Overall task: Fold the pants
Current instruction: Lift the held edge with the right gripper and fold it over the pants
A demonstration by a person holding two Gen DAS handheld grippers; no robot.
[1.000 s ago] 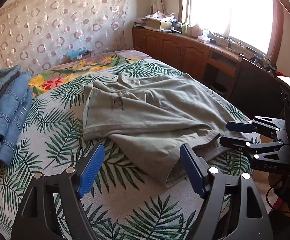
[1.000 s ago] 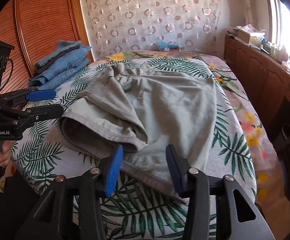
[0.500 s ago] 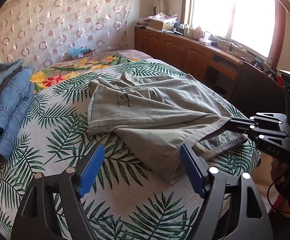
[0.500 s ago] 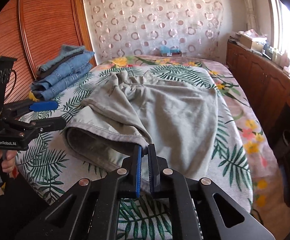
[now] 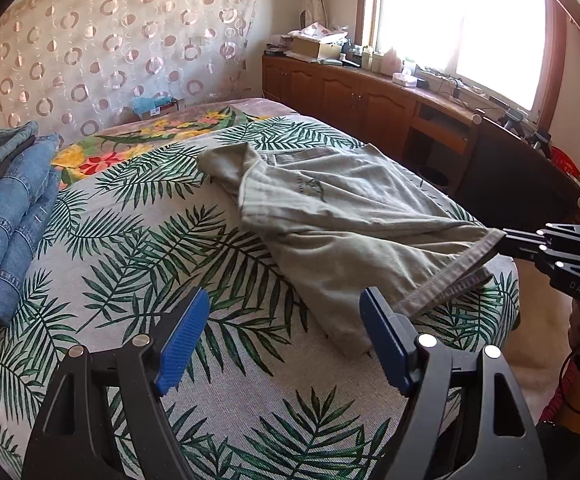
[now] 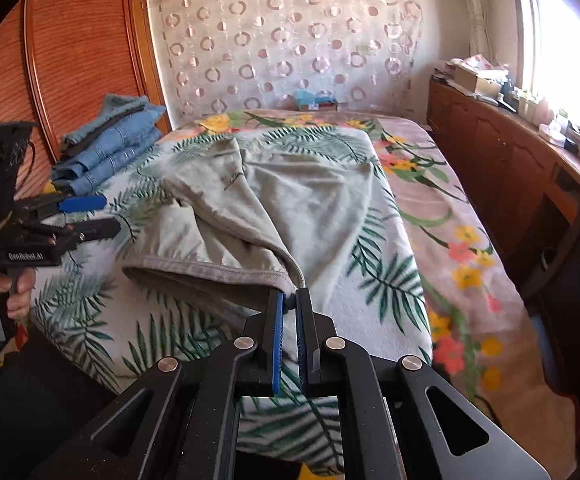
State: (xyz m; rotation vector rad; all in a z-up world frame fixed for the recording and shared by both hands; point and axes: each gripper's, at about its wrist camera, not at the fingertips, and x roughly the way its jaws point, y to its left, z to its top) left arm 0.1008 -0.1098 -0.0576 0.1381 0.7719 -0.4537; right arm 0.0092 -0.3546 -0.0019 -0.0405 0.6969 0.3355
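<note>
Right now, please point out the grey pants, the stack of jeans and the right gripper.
grey pants (image 5: 342,216): left wrist view, upper fabric.
stack of jeans (image 6: 110,148): right wrist view, top denim.
right gripper (image 6: 290,300): right wrist view, between fingertips.

left gripper (image 5: 284,340): jaws spread wide, nothing between | right gripper (image 6: 289,304): jaws nearly closed, pinching cloth hem at fingertips

- pants (image 5: 354,216): matt grey-green woven cloth, stitched hem
- bedspread (image 5: 138,248): coarse printed fabric
- jeans (image 6: 110,148): blue denim
- cabinets (image 5: 354,96): glossy brown wood
- right gripper (image 6: 289,308): matt black plastic, ribbed blue pads
</note>
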